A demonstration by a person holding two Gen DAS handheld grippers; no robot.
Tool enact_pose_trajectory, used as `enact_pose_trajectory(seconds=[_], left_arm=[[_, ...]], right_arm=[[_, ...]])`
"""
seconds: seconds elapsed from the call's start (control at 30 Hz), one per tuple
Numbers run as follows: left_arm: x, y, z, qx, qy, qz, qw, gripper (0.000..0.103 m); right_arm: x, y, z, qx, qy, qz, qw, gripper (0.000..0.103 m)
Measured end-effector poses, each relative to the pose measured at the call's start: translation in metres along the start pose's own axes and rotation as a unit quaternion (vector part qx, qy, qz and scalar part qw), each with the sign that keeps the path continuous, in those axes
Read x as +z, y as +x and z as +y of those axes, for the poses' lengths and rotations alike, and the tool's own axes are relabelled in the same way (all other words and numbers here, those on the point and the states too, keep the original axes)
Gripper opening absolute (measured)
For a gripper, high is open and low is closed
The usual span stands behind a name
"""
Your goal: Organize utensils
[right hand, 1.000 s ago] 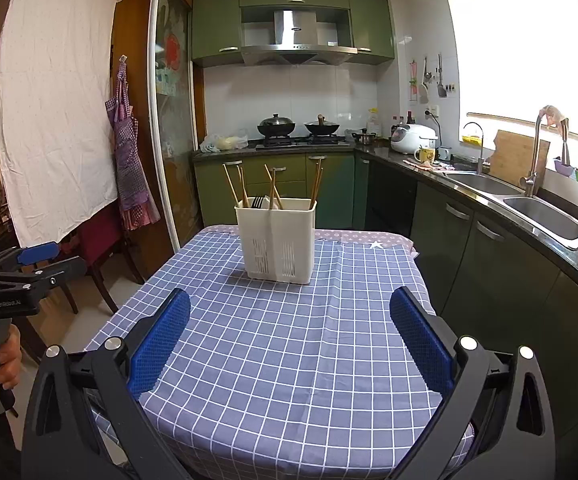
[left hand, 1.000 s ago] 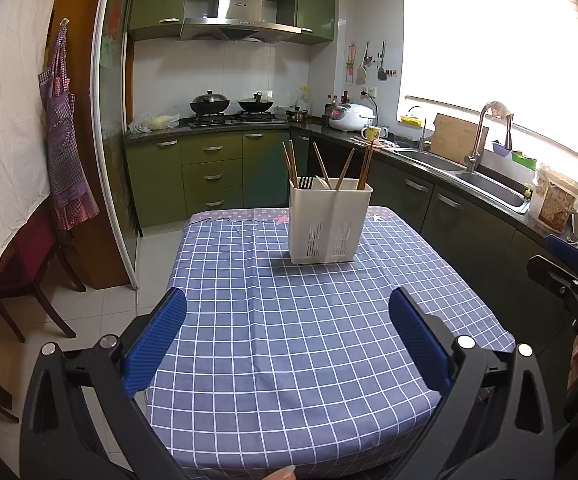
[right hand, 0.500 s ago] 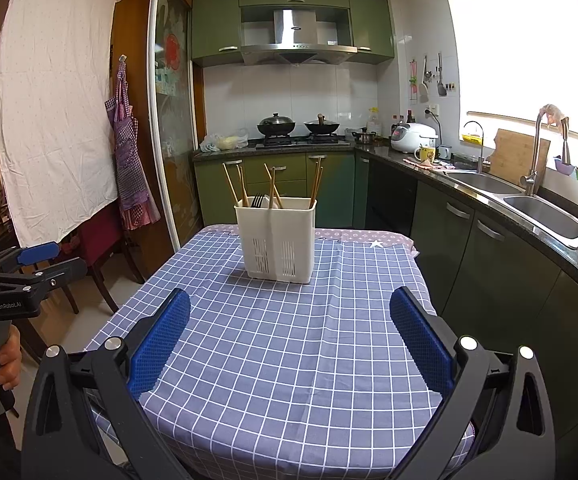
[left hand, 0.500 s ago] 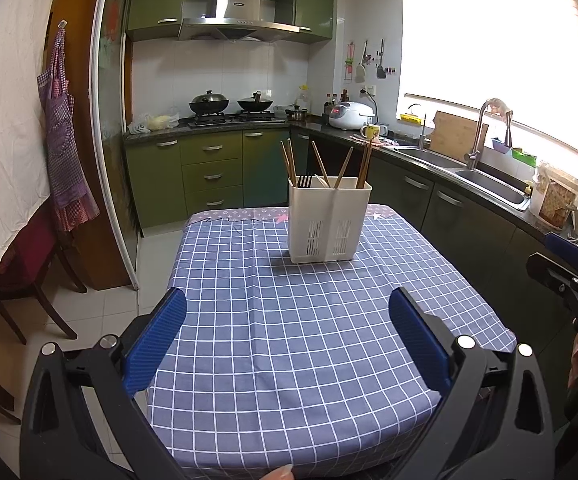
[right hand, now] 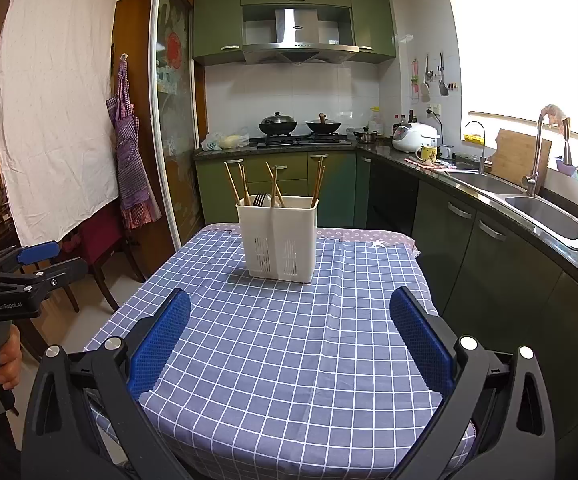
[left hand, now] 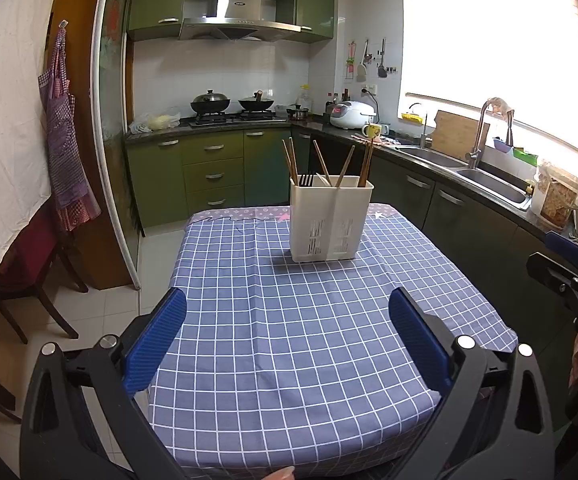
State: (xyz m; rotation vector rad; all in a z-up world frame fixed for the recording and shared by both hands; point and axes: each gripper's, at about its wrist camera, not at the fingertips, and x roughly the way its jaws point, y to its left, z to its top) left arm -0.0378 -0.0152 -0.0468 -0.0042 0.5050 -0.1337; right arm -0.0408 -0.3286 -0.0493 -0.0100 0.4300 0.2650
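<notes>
With both my left gripper [left hand: 287,330] and right gripper [right hand: 289,330] spread wide and empty near the table's [left hand: 289,360] front edge, I should reach for one chopstick [left hand: 344,171] at a time in the caddy [left hand: 331,220] standing mid-table ahead.

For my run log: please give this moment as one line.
left gripper open | right gripper open | both empty | utensil holder upright on table, untouched

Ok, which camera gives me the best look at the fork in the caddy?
Right wrist: the fork's black tines show clear between chopsticks in the white caddy. Left wrist shows the fork too, but dark against the cabinets.
</notes>
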Motion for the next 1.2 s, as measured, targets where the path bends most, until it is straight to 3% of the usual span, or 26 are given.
enact_pose_trajectory(seconds=[0.57, 0.8, 1.2], left_arm=[[0.0, 0.006, 0.001, -0.013, 0.004, 0.016, 0.9998, 0.096], [0.001, 0.006, -0.003, -0.003, 0.015, 0.0, 0.9999, 0.096], [-0.001, 0.012, -0.003, 0.0, 0.022, 0.014, 0.9997, 0.096]], right_arm=[[-0.001, 0.001, 0.0, 0.002, -0.001, 0.002, 1.0, 0.098], [-0.003, 0.003, -0.003, 0.004, -0.002, 0.006, 1.0, 0.098], [-0.003, 0.004, -0.006, 0.005, -0.003, 0.008, 1.0, 0.098]])
